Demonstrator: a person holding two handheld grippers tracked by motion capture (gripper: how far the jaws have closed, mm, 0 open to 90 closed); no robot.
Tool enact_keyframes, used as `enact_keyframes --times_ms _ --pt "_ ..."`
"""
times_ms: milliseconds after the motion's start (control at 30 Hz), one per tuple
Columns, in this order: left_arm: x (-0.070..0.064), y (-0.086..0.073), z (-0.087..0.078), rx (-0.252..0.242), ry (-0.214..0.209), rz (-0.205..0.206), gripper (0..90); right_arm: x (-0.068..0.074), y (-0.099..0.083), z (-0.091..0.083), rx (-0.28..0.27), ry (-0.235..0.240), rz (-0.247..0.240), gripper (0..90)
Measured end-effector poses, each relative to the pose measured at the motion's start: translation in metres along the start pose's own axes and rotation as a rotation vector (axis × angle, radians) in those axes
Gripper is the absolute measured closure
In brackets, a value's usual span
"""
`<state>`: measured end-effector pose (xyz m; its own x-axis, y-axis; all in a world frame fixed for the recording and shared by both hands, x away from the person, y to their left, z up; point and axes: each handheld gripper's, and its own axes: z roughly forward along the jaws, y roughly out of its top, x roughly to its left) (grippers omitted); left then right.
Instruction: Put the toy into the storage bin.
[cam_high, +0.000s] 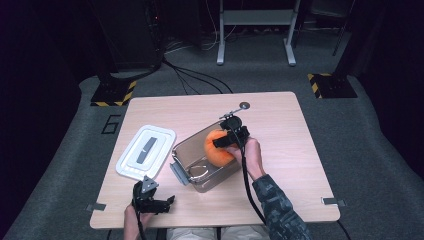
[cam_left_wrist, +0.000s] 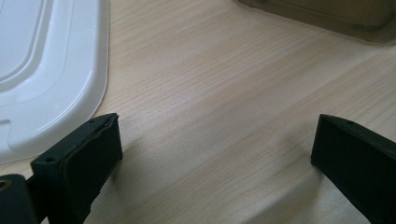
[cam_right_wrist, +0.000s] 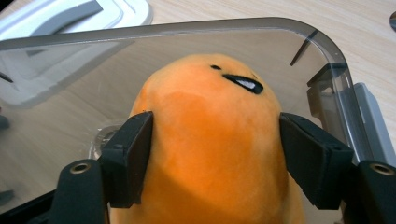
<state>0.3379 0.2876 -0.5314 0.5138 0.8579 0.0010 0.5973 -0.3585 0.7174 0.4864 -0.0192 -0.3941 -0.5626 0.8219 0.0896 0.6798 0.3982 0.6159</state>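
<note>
- Two claws are at work on the bench (cam_high: 280, 150), and just one of them holds something.
- The right claw (cam_high: 231, 141) pinches an orange plush toy (cam_high: 218, 148) from both sides, about halfway up its round body.
- The toy looks soft and light. It will likely squash a little when squeezed, so a gentle pinch should be enough.
- Its fuzzy cover should not slip much in the black jaws.
- The fat middle looks like the best place to hold it, where it sits well between the jaws.
- In the right gripper view the plush toy (cam_right_wrist: 210, 140) is bright orange, smooth and egg-shaped. It has a small black dot and a shiny black mark near its top, like parts of a tiny face.
- The toy is inside the clear plastic box (cam_high: 192, 160), near the far end of the box. If it touches the bottom cannot be told.
- The box has grey clips on its sides and sits in the middle of the bench.
- The white lid (cam_high: 146, 151) lies flat on the bench just to the left of the box.
- The left claw (cam_high: 160, 205) is spread wide with nothing in it. It sits low near the front edge of the bench, close to the lid.
- A small metal thing lies on the bench beyond the box, too small to tell what it is.
</note>
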Motion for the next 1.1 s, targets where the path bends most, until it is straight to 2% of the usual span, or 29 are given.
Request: enact_keyframes --times_ms 200,367,467,800,933,1100 --pt "0.000 0.000 0.000 0.000 -0.001 0.001 1.7 0.001 0.001 -0.006 -0.027 -0.020 -0.014 34.3" --pt "0.000 0.000 0.000 0.000 0.000 0.000 1.7 -0.001 -0.002 -0.011 -0.012 -0.002 -0.040 38.7" --pt "0.000 0.000 0.000 0.000 -0.001 0.001 1.7 -0.001 -0.005 -0.009 0.020 0.004 -0.061 41.0" --pt "0.000 0.000 0.000 0.000 0.000 0.000 1.7 -0.012 -0.010 0.002 0.044 -0.033 -0.020 53.1" --pt "0.000 0.000 0.000 -0.001 0.000 0.000 1.7 -0.014 -0.011 0.001 0.041 -0.021 -0.018 49.8" --pt "0.000 0.000 0.000 0.000 -0.001 0.000 1.7 -0.016 -0.013 -0.009 -0.026 0.010 -0.023 37.4"
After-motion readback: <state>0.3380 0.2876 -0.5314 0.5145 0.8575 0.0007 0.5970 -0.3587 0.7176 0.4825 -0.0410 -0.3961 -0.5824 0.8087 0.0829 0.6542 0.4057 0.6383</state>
